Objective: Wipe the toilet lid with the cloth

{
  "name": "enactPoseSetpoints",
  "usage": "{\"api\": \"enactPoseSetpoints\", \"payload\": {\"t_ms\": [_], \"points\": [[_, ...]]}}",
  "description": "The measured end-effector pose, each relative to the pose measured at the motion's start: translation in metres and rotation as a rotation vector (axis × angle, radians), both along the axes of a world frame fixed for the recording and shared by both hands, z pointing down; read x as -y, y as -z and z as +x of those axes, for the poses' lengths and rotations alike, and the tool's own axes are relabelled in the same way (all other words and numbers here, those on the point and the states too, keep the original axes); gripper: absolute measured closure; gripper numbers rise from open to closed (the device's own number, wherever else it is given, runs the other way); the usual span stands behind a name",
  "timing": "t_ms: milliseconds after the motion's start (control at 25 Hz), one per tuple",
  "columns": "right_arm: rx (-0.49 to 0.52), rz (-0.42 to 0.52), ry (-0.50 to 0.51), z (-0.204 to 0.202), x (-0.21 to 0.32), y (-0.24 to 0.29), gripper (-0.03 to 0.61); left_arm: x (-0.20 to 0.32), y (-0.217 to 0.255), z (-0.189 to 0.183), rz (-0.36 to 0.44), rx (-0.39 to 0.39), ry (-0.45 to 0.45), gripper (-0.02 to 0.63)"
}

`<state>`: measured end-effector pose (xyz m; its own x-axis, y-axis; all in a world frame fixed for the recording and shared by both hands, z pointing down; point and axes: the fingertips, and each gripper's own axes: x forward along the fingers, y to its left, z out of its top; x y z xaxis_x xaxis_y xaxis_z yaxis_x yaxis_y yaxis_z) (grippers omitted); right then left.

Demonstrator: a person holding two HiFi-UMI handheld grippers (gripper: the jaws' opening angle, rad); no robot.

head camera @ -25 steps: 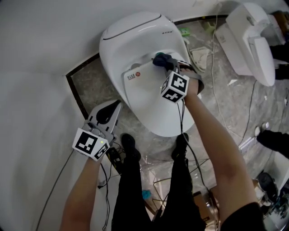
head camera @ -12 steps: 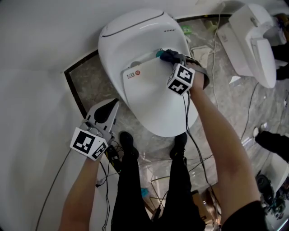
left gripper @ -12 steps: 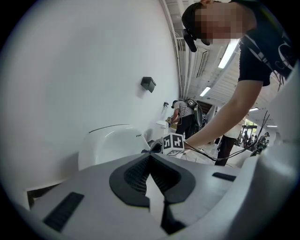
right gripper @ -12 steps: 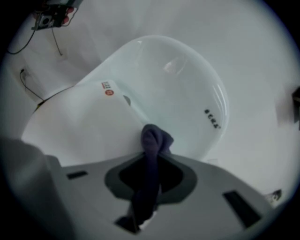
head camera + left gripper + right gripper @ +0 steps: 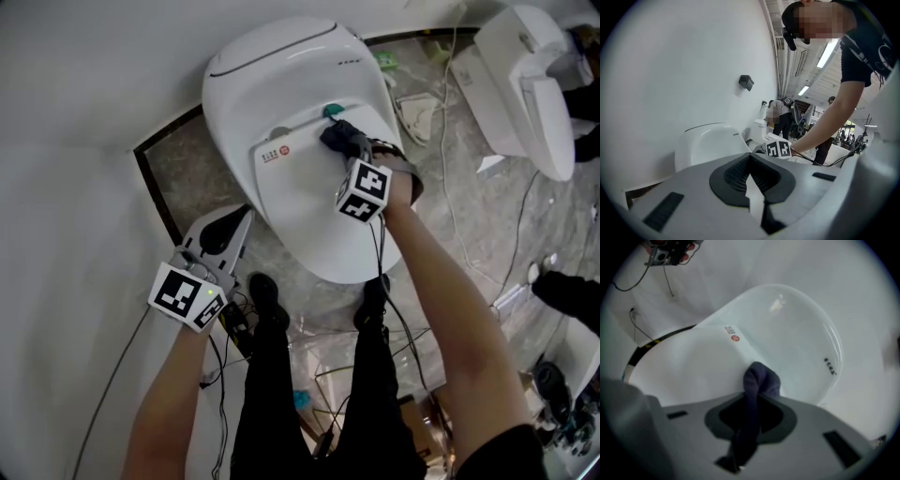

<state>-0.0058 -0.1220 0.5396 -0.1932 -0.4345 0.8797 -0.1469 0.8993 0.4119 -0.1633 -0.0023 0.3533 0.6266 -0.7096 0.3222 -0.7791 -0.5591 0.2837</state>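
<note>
- The cloth (image 5: pixel 759 380) is dark blue, and I judge it soft, light and limp: it hangs in a thick twisted fold and keeps no shape of its own.
- My right gripper (image 5: pixel 349 148) has its two fingers closed on this fold. A rounded wad of cloth sticks out past the tips, and that wad meets the surface.
- The wad rests on the back part of the toilet lid (image 5: pixel 309 220), near the hinge, just beside a small green thing (image 5: pixel 332 111) and not far from a label with a red mark (image 5: pixel 274 155).
- The lid looks hard, glossy and a little domed, so I expect the cloth to slide easily over it, while the lid itself hardly gives.
- Because the cloth is so soft, I think the best hold is deep in the pads on a bunched part, as it is now. A thin edge could be pulled out by the rubbing.
- My left gripper (image 5: pixel 223 234) is well apart from the toilet, low on the left side over the floor. Its fingers are together and hold nothing.
</note>
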Motion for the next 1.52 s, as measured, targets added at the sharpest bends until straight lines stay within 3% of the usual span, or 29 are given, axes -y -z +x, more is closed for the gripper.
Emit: {"api": "enactPoseSetpoints", "payload": {"t_ms": [1520], "points": [[0.073, -0.069, 0.111, -0.054, -0.148, -0.005, 0.511, -0.020, 0.004, 0.029, 0.017, -0.022, -0.035, 0.600]]}}
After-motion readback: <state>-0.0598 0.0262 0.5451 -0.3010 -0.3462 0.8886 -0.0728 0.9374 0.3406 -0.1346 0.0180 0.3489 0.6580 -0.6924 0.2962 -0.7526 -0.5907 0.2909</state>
